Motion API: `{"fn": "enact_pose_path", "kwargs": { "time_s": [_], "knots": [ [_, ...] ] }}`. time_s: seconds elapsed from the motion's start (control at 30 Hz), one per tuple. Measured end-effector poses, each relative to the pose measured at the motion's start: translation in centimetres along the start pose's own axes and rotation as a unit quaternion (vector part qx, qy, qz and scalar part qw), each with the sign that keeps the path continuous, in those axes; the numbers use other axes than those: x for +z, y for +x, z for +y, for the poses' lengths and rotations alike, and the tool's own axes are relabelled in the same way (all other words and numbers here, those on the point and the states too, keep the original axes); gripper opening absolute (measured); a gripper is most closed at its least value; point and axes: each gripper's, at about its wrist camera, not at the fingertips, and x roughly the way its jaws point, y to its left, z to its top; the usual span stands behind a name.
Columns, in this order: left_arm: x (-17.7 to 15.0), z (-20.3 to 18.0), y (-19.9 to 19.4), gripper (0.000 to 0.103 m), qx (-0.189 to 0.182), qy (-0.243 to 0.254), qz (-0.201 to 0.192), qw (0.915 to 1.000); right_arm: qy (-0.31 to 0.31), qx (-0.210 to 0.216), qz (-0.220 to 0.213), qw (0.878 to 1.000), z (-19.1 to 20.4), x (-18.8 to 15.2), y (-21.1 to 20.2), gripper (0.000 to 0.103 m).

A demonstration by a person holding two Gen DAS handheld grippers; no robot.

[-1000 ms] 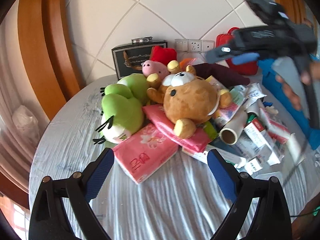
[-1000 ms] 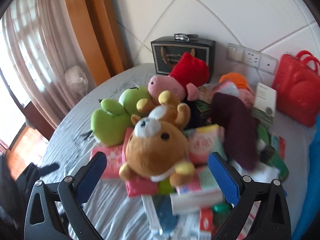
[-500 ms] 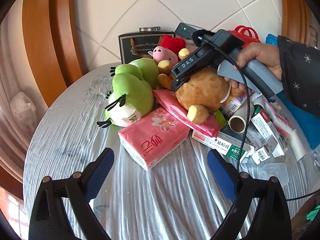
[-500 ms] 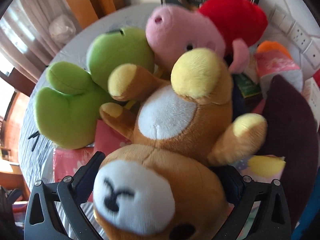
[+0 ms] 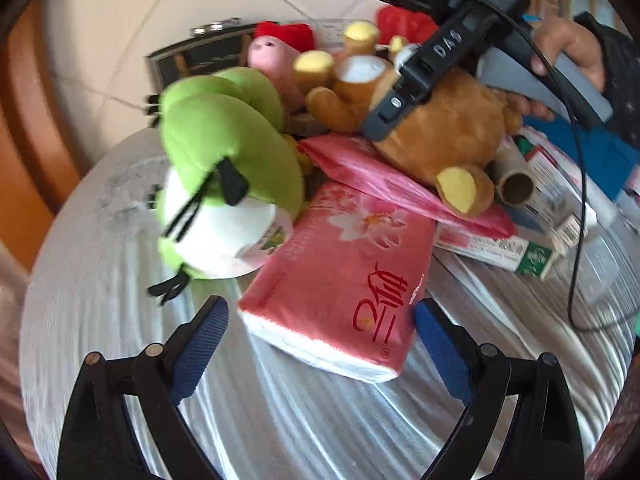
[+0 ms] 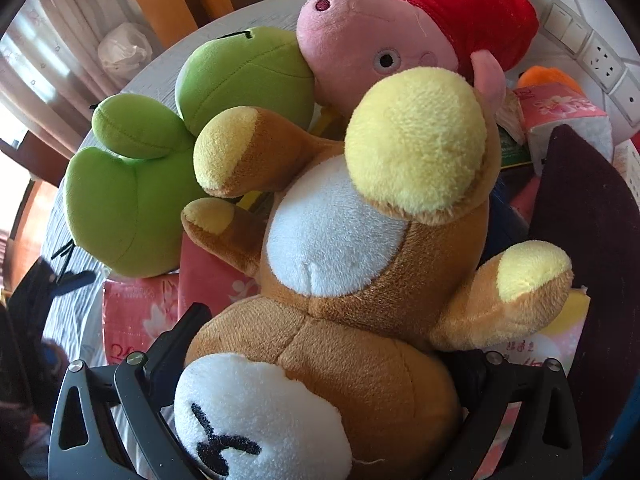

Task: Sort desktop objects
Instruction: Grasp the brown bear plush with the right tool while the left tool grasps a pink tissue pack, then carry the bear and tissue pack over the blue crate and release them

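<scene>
Evidently my left gripper (image 5: 320, 320) gaped empty around the soft pink tissue pack (image 5: 340, 276) at twelve o'clock; my right gripper (image 6: 320, 376) squeezed the light, squashy brown plush bear (image 6: 340, 320) by its head.

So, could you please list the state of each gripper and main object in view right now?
Left gripper: open, hovering at the near end of the tissue pack.
Right gripper: fingers around the bear's head; whether clamped is unclear.
Brown bear plush: lying on its back on the pile.
Pink tissue pack: sealed, flat on the table.
Green plush: resting on the table, leaning against the pile.
Cardboard tube: lying on its side.
</scene>
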Motion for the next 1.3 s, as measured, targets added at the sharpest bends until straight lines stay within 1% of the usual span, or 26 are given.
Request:
{"fn": "enact_pose_path", "kwargs": {
  "time_s": [0.1, 0.17, 0.2, 0.3, 0.33, 0.43, 0.5, 0.53, 0.57, 0.63, 0.67, 0.8, 0.93, 1.03, 1.07, 1.13, 1.17, 1.23, 1.3],
  "knots": [
    [0.2, 0.7, 0.8, 0.097, -0.023, 0.015, -0.007, 0.9996, 0.001, 0.001, -0.002, 1.0, -0.1, -0.2, -0.1, 0.103],
    [0.2, 1.2, 1.4, 0.098, -0.046, 0.005, -0.003, 0.9989, 0.001, 0.0, -0.001, 1.0, -0.1, -0.2, -0.2, 0.103],
    [0.1, 1.3, 1.9, 0.1, -0.049, 0.0, 0.002, 0.9988, 0.001, -0.001, 0.001, 1.0, -0.1, -0.2, -0.1, 0.103],
    [0.1, 0.4, 2.5, 0.1, -0.027, 0.027, 0.012, 0.9992, 0.005, -0.005, 0.004, 1.0, -0.1, 0.0, -0.1, 0.103],
    [0.2, 0.3, 2.3, 0.1, -0.024, 0.024, 0.008, 0.9994, 0.006, -0.008, 0.004, 1.0, 0.0, -0.1, -0.2, 0.103],
    [-0.2, -0.1, 1.6, 0.097, -0.026, -0.008, 0.004, 0.9996, 0.006, -0.017, 0.007, 1.0, 0.2, -0.1, -0.1, 0.103],
    [-0.4, -0.9, 1.0, 0.095, -0.01, -0.012, 0.004, 0.9999, 0.001, -0.019, 0.015, 1.0, 0.2, 0.1, 0.0, 0.103],
    [-0.6, -1.4, 0.6, 0.095, -0.002, -0.025, 0.003, 0.9997, -0.001, -0.018, 0.018, 1.0, 0.3, 0.2, 0.1, 0.103],
    [-0.6, -1.8, 0.3, 0.094, 0.002, -0.034, 0.002, 0.9994, -0.003, -0.016, 0.018, 1.0, 0.2, 0.3, 0.1, 0.1],
    [-0.7, -2.7, -0.5, 0.093, 0.018, -0.038, 0.0, 0.9991, -0.008, -0.017, -0.001, 1.0, 0.3, 0.0, -0.6, 0.092],
    [-0.8, -3.1, -0.9, 0.092, 0.022, -0.041, -0.003, 0.9989, -0.012, -0.017, -0.01, 1.0, 0.6, -0.3, -1.0, 0.09],
    [-1.4, -4.9, -2.5, 0.091, 0.022, -0.058, -0.016, 0.9979, -0.01, 0.0, -0.05, 0.999, 0.7, -3.0, -3.4, 0.089],
    [-2.1, -5.3, -4.9, 0.09, 0.02, -0.074, -0.036, 0.9964, 0.004, 0.01, -0.089, 0.996, 0.5, -5.3, -6.3, 0.089],
    [-1.4, -5.1, -6.6, 0.09, 0.017, -0.082, -0.056, 0.9949, 0.03, 0.032, -0.112, 0.993, -0.5, -6.6, -8.5, 0.089],
    [-1.1, -5.0, -7.1, 0.089, 0.017, -0.08, -0.06, 0.9948, 0.04, 0.04, -0.118, 0.991, -0.2, -6.0, -9.0, 0.089],
    [-0.7, -5.9, -8.2, 0.089, 0.022, -0.07, -0.066, 0.9951, 0.057, 0.048, -0.134, 0.988, -0.8, -6.5, -10.6, 0.089],
    [-0.4, -6.3, -8.7, 0.089, 0.025, -0.064, -0.068, 0.9954, 0.061, 0.05, -0.141, 0.987, -1.8, -7.2, -11.8, 0.089],
    [0.5, -6.4, -9.6, 0.089, 0.026, -0.053, -0.072, 0.9956, 0.069, 0.055, -0.158, 0.983, -2.0, -8.0, -13.5, 0.089],
    [1.2, -7.3, -11.1, 0.089, 0.03, -0.044, -0.079, 0.9954, 0.075, 0.055, -0.178, 0.98, -1.7, -8.6, -15.1, 0.089]
  ]
}}
